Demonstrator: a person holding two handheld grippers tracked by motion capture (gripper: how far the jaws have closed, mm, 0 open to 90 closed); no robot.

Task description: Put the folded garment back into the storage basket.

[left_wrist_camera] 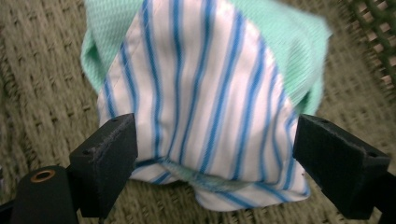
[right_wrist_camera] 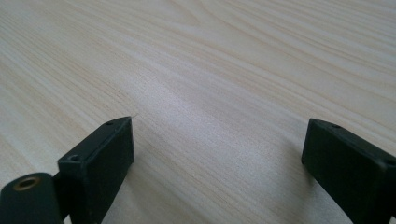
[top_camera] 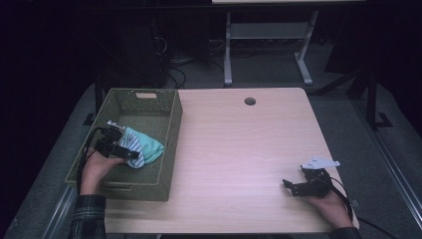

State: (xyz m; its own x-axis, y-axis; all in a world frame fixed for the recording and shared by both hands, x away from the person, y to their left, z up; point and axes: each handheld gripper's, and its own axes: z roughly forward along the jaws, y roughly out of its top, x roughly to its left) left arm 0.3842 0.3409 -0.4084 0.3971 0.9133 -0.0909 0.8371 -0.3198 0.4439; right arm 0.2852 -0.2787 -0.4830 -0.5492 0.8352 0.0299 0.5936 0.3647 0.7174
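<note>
— Where does your left tool point(left_wrist_camera: 210, 154) stand?

— Inside the olive-green woven basket point(top_camera: 169, 144), jaws spread wide on either side of the folded white cloth with blue stripes and a mint-green layer point(left_wrist_camera: 205, 93). The pads don't press it; the cloth lies loose on the basket floor, in the half nearer me, close to the right wall.

— And the right tool point(right_wrist_camera: 215, 158)?

— Jaws wide, nothing between them, resting low over the pale wood-grain worktop point(right_wrist_camera: 233, 60), well apart from the basket.

— So the step is letting go?

— I judge so. To do it well I should lift the left tool straight up, keeping the jaws wide so neither pad drags a fold along. The striped edge sits just by both pads, so any sideways drift could snag it and undo the fold.

— Anything about the basket?

— I'd clear its rim before swinging away.
</note>
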